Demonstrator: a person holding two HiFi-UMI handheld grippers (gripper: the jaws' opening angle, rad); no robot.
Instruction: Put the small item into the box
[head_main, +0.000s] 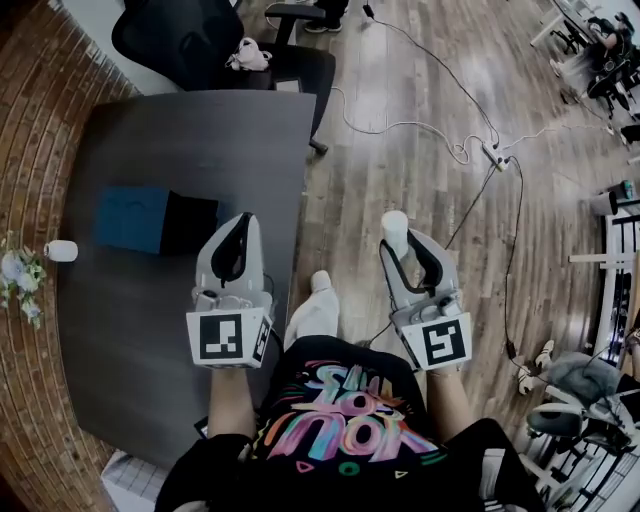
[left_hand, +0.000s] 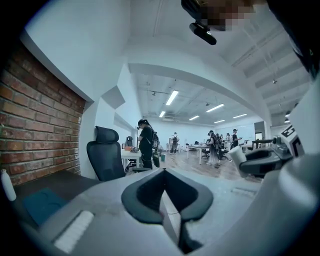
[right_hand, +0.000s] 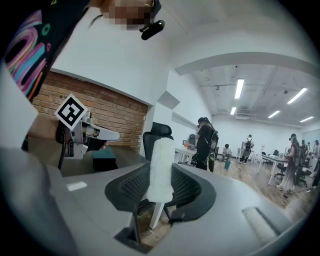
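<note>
Box (head_main: 150, 220) on table (head_main: 200, 130) — left gripper (head_main: 243, 222) just right of it, right gripper (head_main: 398, 246) farther right, bearing small item (head_main: 394, 226).

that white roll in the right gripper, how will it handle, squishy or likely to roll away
The white roll looks fuzzy and soft, so it probably squashes slightly between the fingers of the right gripper. Being cylindrical, it may roll if laid on its side. It stands upright while pinched low, so it seems light.

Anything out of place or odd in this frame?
Nothing spilled or damaged. Only oddity: the right gripper holds the white item out over the floor, off the table, apart from the box. Cables trail loose across the floor.
</note>
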